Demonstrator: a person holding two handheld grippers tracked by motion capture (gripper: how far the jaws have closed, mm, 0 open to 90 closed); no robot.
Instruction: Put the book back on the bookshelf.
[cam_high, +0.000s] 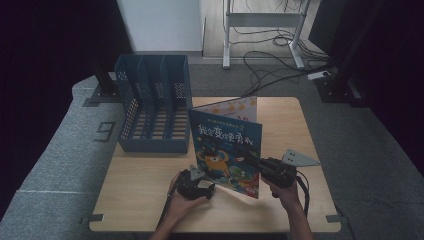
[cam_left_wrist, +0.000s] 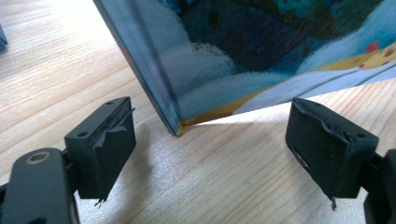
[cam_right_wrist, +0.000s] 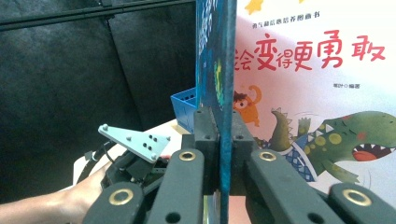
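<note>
1. Book (cam_high: 226, 145): one, standing on the table (cam_high: 150, 200) with covers spread, just right of one blue file rack (cam_high: 152, 107) with three slots.
2. Right gripper (cam_right_wrist: 219, 140): held level from the right, jaws shut tight on the front cover's edge.
3. Left gripper (cam_left_wrist: 210, 140): low on the table at the book's near left corner, jaws wide apart, gripping nothing; the corner sits between and just ahead of them.
4. Writing: red Chinese title on the second cover; white title on the blue front.

Lab: dark curtains (cam_high: 45, 45) (cables (cam_high: 270, 65) on floor).
</note>
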